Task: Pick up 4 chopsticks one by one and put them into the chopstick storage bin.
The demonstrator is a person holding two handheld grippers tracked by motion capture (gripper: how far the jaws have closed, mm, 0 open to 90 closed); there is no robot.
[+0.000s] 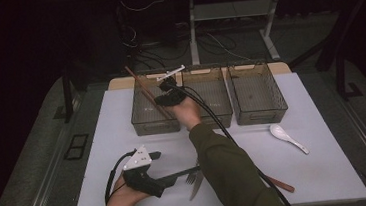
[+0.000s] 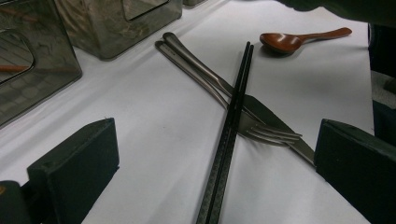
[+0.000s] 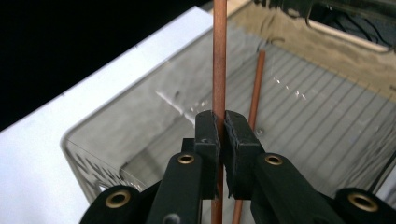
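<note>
Right tongs (image 3: pixel 222 128) clamped on a brown chopstick (image 3: pixel 219 56), over the left bin (image 1: pixel 142 122); second chopstick (image 3: pixel 256 84) lies below. Left tongs (image 2: pixel 215 163) open, straddling black chopsticks (image 2: pixel 231 126) and fork (image 2: pixel 271 134).

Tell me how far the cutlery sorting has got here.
Early. One brown chopstick already lies in the left bin. The right gripper is shut on a second chopstick above it. The black chopsticks, fork, knife, brown spoon and white spoon remain on the table.

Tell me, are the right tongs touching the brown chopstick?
Touching. The right gripper view shows the right tongs clamped shut on the brown chopstick, above the left bin.
</note>
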